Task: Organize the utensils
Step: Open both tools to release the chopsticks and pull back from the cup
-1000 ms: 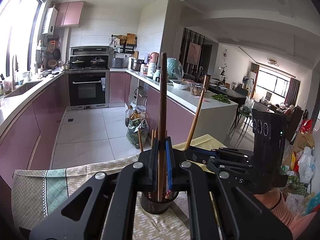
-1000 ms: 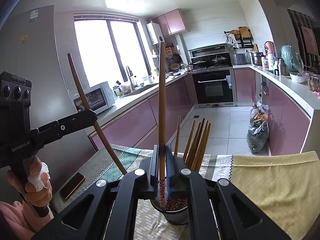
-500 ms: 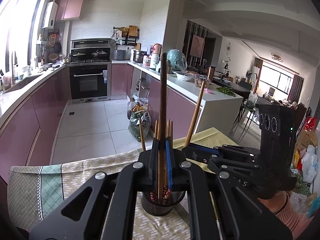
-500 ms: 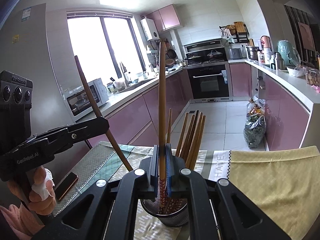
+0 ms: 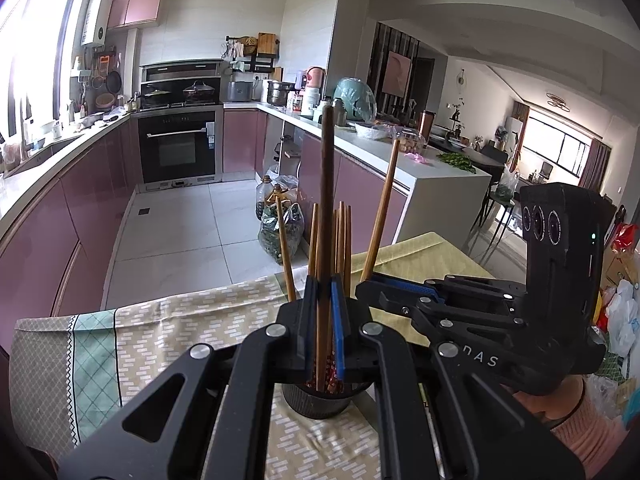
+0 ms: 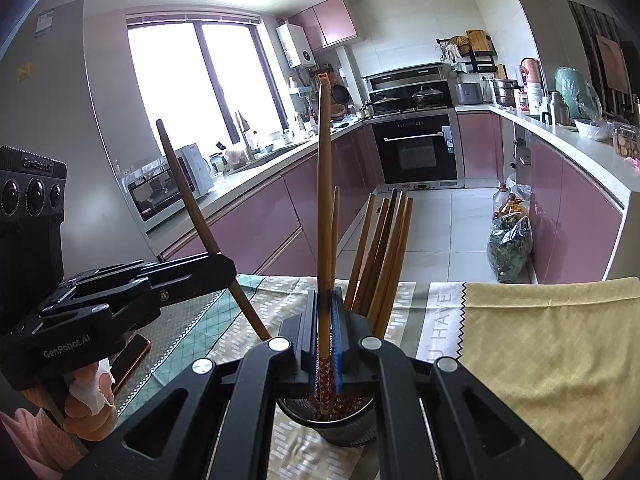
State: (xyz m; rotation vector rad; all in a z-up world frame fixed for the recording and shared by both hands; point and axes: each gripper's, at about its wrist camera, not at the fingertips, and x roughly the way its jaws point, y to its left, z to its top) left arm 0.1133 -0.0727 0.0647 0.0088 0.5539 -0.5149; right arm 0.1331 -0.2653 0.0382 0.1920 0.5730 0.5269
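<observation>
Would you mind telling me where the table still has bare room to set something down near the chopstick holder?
The yellow cloth right of the mesh holder lies bare to the table's edge. The patterned cloth toward the kitchen floor is also free. Left of the holder it is crowded: a phone lies there, and the left gripper hangs above it.

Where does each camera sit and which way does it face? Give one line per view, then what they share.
Left wrist: on the left tool, facing the oven wall and dining room; the right tool and a hand show.
Right wrist: on the right tool, facing the window and oven; the left tool and a hand show.
Shared: the mesh holder of chopsticks, the tablecloth, the oven.
</observation>
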